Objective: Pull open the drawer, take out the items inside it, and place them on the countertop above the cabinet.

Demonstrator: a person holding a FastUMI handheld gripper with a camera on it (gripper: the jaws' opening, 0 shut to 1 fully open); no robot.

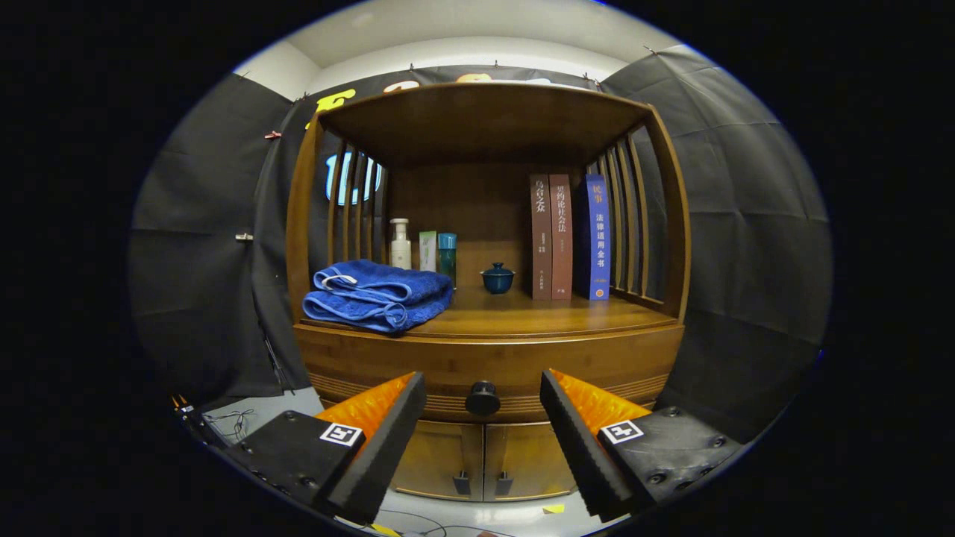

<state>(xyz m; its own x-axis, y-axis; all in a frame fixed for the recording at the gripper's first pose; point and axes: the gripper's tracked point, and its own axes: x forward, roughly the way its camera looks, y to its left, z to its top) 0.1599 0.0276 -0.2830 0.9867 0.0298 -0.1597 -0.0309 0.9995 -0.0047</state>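
Tongs point(483, 406) with orange-backed black foam fingers stand wide apart, gripping nothing. Between the fingertips, just ahead, sits the round black knob point(483, 398) of the closed wooden drawer point(418, 369) in the brown wooden cabinet point(675, 224). Beyond it, on the worktop point(522, 317), a folded blue towel point(377, 294) lies ahead-left; further back stand three small bottles point(425, 250), a dark teal lidded cup point(498, 278) and three upright books point(571, 237) ahead-right.
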